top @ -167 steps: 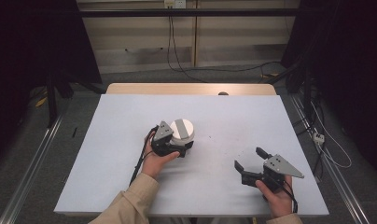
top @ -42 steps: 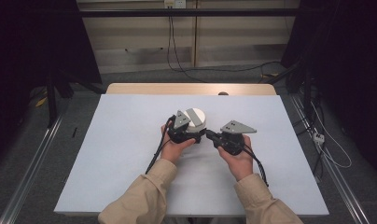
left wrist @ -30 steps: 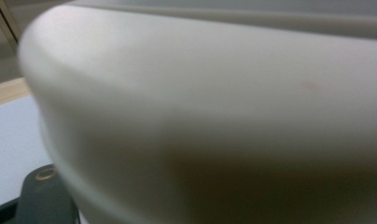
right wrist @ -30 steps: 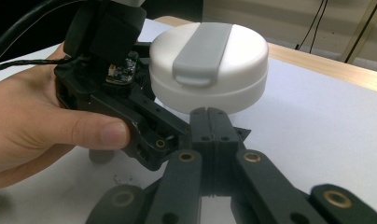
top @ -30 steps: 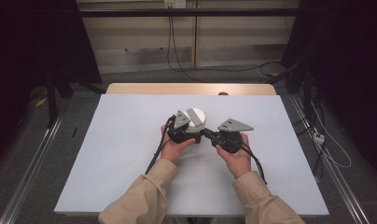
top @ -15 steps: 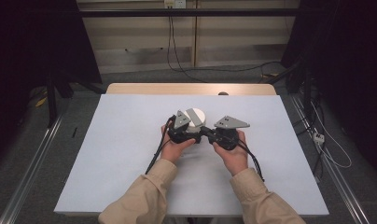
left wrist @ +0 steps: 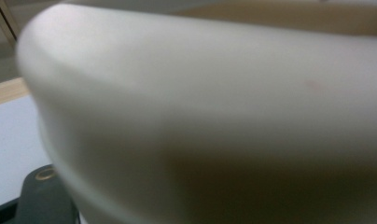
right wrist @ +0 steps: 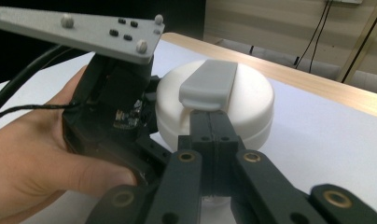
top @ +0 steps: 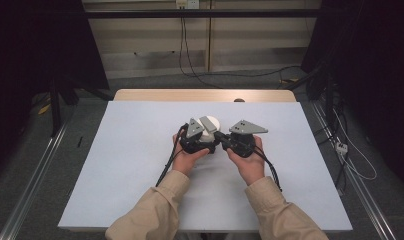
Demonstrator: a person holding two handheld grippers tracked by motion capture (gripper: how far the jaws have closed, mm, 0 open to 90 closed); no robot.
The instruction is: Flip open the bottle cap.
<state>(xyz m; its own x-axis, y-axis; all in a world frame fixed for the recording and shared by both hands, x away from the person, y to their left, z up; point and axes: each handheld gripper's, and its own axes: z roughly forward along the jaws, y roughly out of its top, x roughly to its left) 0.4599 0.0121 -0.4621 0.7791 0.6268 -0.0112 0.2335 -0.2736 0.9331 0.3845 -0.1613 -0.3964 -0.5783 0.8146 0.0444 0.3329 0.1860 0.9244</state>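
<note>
A round white container point(top: 215, 120) with a grey tab point(top: 208, 123) across its top stands at the middle of the table. My left gripper point(top: 205, 140) is shut on its left side. In the left gripper view the container's white wall point(left wrist: 200, 116) is pressed close and blurred, with one black finger point(left wrist: 44, 200) at the lower left. My right gripper point(top: 219, 136) comes in from the right. In the right gripper view its jaws are pressed together, and the right gripper point(right wrist: 210, 117) touches the near end of the grey tab point(right wrist: 210, 81) on the container point(right wrist: 252, 102).
The pale blue table top point(top: 140, 150) has a wooden strip point(top: 205, 95) along its far edge. Cables point(top: 165, 167) trail from both grippers toward the person. The left hand point(right wrist: 37, 154) and left gripper body point(right wrist: 112, 107) sit close beside the right gripper's jaws.
The left gripper carried the container from lower on the table to the middle. The right gripper came over from the lower right and has edged left until its jaws touch the container's tab.
</note>
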